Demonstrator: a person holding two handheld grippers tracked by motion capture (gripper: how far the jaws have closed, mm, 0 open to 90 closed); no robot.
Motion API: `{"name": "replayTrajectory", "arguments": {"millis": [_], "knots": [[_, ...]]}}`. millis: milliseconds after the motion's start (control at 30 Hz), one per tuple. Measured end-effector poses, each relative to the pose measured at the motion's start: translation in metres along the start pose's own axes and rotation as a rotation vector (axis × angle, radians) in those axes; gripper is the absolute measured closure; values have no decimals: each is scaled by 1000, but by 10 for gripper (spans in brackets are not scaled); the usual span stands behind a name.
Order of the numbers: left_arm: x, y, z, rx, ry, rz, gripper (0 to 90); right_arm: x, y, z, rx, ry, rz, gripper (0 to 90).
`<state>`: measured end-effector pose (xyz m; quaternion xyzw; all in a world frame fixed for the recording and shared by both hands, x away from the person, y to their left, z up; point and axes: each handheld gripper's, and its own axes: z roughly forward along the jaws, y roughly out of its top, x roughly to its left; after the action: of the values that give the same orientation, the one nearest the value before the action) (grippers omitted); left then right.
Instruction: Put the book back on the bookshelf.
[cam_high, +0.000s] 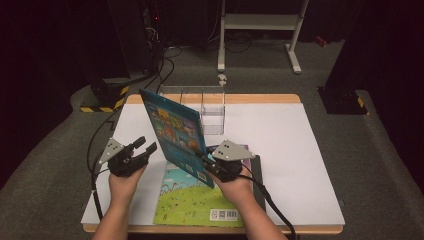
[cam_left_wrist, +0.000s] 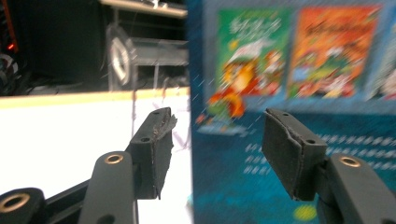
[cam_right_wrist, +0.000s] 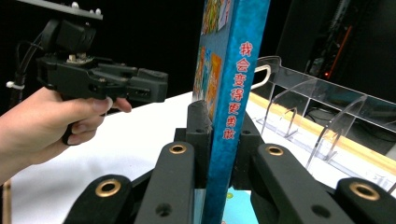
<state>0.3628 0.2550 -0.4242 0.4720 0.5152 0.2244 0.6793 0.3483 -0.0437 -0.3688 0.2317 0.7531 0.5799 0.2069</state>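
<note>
Right gripper (cam_high: 212, 167) clamps the blue book (cam_high: 172, 131) at its lower corner, upright, long axis rising away toward the rack (cam_high: 212, 107); left gripper (cam_high: 145, 147), jaws apart, stands just beside its cover.

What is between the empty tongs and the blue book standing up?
Nothing: in the high view, only bare white table separates the left tongs from the blue book held upright by the right tongs.

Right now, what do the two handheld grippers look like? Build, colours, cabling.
Both are matte black pistol-grip units. The left gripper and the right gripper each carry a grey three-cornered plate on top and trail a black cable. Jaw links have brass-coloured rivets; the left's pads look worn. Forearms are bare, no sleeves.
</note>
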Motion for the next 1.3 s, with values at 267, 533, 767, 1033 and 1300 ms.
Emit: {"name": "replayTrajectory", "arguments": {"millis": [267,533,767,1033,1300], "knots": [[5,-10,-1,63,65,87,453,1,-1,5,-20,-40,6,818],[3,-19,-4,105,46,103,440,5,0,18,-21,-89,5,818],[-30,-6,-15,46,3,80,336,10,-2,24,-32,-103,26,816],[-64,9,-21,31,-83,76,274,17,-4,26,-53,-115,27,808],[-101,15,-16,4,-170,81,246,20,-6,26,-58,-114,39,805]]}}
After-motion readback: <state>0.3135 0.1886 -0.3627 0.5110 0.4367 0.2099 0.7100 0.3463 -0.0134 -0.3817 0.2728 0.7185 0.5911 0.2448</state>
